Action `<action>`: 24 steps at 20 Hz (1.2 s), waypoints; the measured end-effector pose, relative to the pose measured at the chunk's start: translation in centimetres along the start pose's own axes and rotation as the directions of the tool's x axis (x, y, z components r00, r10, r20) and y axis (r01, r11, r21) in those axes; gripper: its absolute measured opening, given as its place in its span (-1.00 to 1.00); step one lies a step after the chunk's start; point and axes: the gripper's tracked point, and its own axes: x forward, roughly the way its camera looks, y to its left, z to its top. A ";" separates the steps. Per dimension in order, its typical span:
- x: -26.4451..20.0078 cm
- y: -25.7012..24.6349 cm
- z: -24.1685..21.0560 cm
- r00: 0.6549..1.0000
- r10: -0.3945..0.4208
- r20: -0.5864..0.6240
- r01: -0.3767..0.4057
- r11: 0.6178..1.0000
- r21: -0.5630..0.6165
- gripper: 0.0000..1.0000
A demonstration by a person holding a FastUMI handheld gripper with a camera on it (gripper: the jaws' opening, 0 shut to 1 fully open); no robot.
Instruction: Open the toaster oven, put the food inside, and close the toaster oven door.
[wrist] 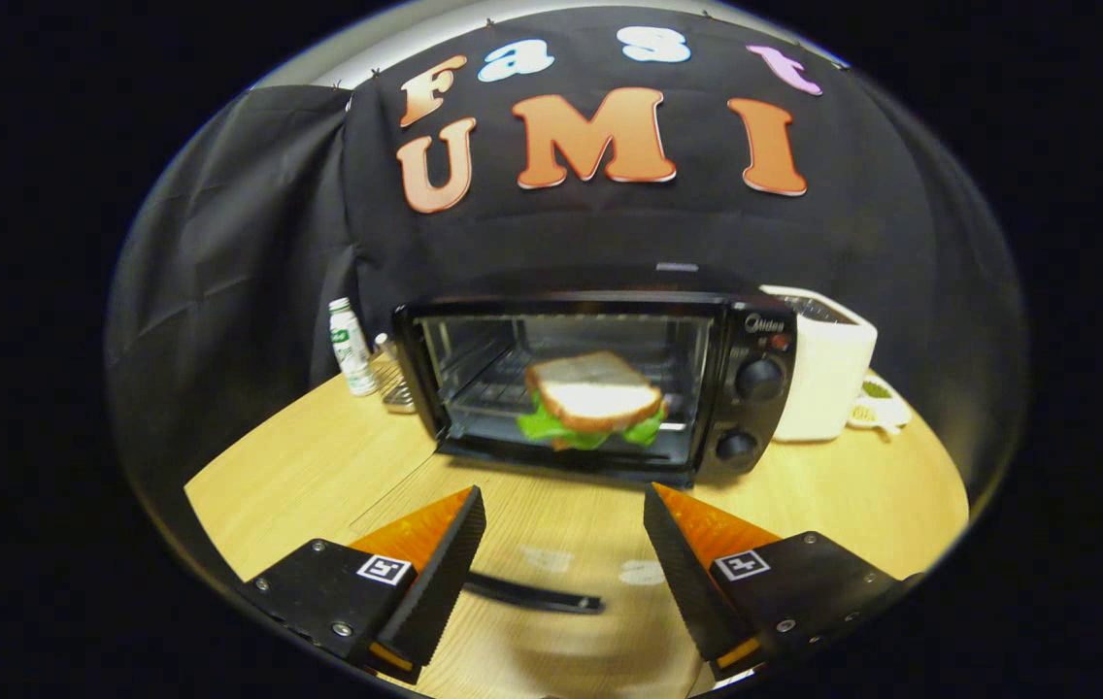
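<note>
The jaws stand wide apart with nothing between them; the gripper (563, 529) hangs over the near part of the desk (318, 466), above the lowered door (551, 582), whose glass is blurred and whose dark handle shows between the fingers. Beyond the fingers the oven (755, 335) stands open toward the desk's far edge, and the sandwich (595, 391) lies on the rack inside it, lettuce showing under the bread. A white bottle (350, 346) stands just left of the oven, a white box (828, 374) just right.
</note>
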 end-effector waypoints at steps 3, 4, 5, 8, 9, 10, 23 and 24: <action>-1.5 0.6 -2.2 0.999 0.034 -0.040 -0.033 0.999 0.022 0.95; -1.9 0.8 -3.0 0.997 0.047 -0.059 -0.046 0.999 0.025 0.95; -2.1 1.1 -4.1 0.995 0.062 -0.083 -0.060 0.998 0.022 0.95; -2.9 0.8 -6.6 0.987 0.060 -0.149 -0.058 0.998 0.013 0.93; -2.8 0.6 -7.3 0.985 0.055 -0.161 -0.053 0.998 0.013 0.93; -2.6 0.3 -7.8 0.983 0.045 -0.176 -0.043 0.999 0.015 0.93; 0.6 1.4 -8.1 0.970 0.045 -0.238 -0.040 0.999 0.024 0.95; 0.7 1.8 -7.4 0.973 0.052 -0.225 -0.049 0.999 0.019 0.95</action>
